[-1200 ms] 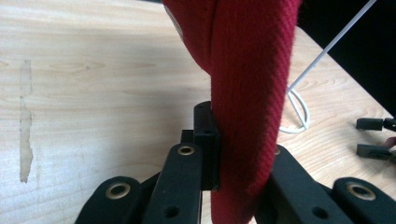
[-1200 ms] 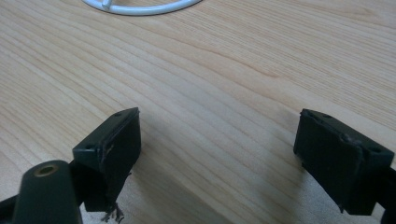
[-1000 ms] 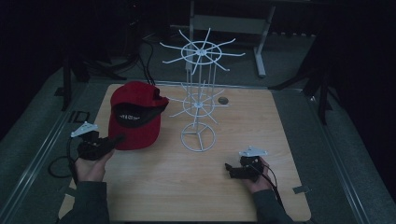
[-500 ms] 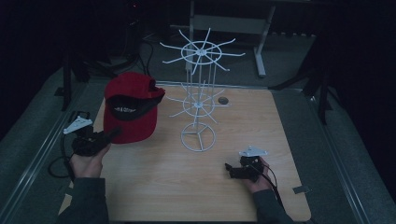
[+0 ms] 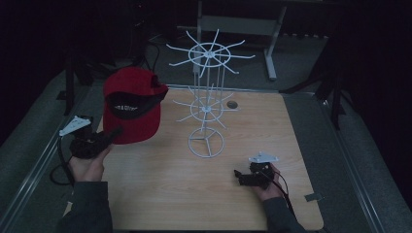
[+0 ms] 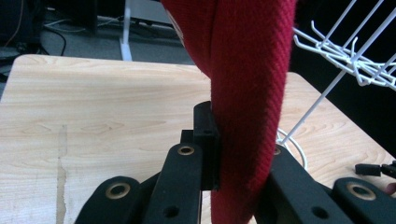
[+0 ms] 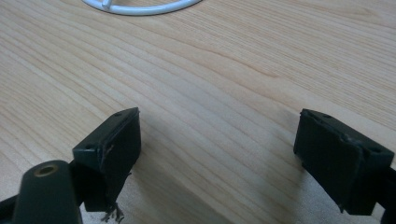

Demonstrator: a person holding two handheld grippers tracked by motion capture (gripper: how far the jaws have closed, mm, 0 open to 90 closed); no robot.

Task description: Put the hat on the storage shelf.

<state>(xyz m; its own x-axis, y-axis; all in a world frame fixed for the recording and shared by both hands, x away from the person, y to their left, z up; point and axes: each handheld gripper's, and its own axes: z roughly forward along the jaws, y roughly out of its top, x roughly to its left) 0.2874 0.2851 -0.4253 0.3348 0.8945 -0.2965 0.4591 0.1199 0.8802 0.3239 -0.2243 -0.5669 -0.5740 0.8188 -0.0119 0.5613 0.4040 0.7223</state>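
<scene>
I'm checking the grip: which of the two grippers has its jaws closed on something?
The left gripper: its jaws clamp the edge of the red cap. The right gripper rests open over the wooden table, jaws apart.

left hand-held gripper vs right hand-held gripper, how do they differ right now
The left hand-held gripper is shut on the red cap, holding it above the wooden table; the right hand-held gripper is open with nothing between its jaws. The left sits at the table's left edge, the right near its front right. Both are black and hand-held.
</scene>
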